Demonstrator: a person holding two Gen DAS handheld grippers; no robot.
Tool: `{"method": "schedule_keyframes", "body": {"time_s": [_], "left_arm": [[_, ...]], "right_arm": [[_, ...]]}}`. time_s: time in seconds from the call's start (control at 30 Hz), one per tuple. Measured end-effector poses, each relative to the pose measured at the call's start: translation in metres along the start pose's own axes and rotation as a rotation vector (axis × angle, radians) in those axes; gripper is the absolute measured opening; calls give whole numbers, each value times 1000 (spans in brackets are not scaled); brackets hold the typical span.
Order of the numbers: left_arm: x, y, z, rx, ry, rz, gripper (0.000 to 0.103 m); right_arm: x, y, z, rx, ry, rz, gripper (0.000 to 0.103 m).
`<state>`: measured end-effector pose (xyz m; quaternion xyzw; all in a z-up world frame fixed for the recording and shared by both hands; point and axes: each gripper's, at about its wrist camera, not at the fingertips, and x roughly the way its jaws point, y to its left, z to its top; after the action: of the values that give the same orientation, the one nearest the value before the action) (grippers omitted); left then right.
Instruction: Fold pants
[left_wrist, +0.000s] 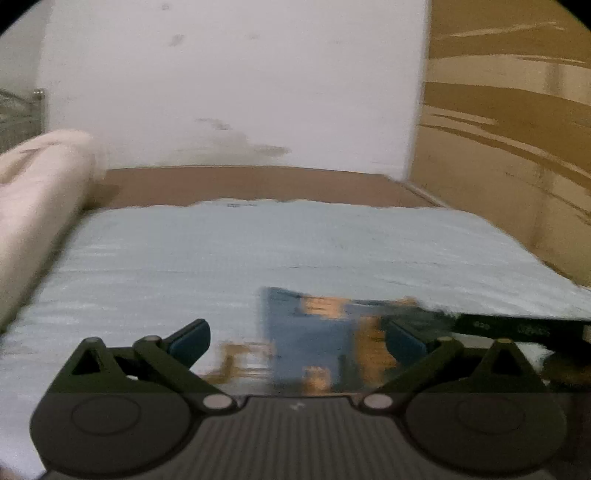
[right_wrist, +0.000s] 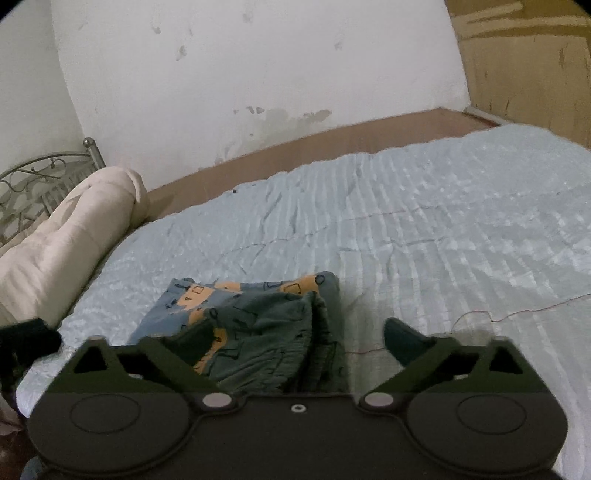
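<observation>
The pants (right_wrist: 255, 325) are blue with orange patches and lie bunched in a folded heap on the light blue bedspread (right_wrist: 424, 229). In the right wrist view they sit just ahead of my right gripper (right_wrist: 299, 343), which is open and empty above their near edge. In the left wrist view the pants (left_wrist: 314, 339) are blurred and lie between the jaws of my left gripper (left_wrist: 295, 341), which is open and empty. The other gripper (left_wrist: 517, 328) shows at the right edge of that view.
A rolled cream quilt (right_wrist: 62, 243) lies along the left side of the bed, by a metal headboard (right_wrist: 33, 184). A stained white wall (right_wrist: 258, 74) stands behind the bed, a wooden wardrobe (left_wrist: 517, 129) at the right. A thin red thread (right_wrist: 517, 314) lies on the bedspread.
</observation>
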<state>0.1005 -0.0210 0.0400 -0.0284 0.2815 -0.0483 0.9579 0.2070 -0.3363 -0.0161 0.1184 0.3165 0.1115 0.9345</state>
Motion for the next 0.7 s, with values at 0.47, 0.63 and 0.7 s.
{"method": "schedule_keyframes", "body": {"time_s": [0.47, 0.63, 0.7], "left_arm": [[61, 17, -33, -62, 196, 2, 103], [73, 16, -54, -77, 257, -25, 103], [69, 20, -61, -96, 254, -47, 103]], "right_arm": [[17, 36, -33, -80, 57, -269, 102], [8, 9, -45, -28, 69, -226, 102], [5, 3, -52, -42, 63, -203, 102]]}}
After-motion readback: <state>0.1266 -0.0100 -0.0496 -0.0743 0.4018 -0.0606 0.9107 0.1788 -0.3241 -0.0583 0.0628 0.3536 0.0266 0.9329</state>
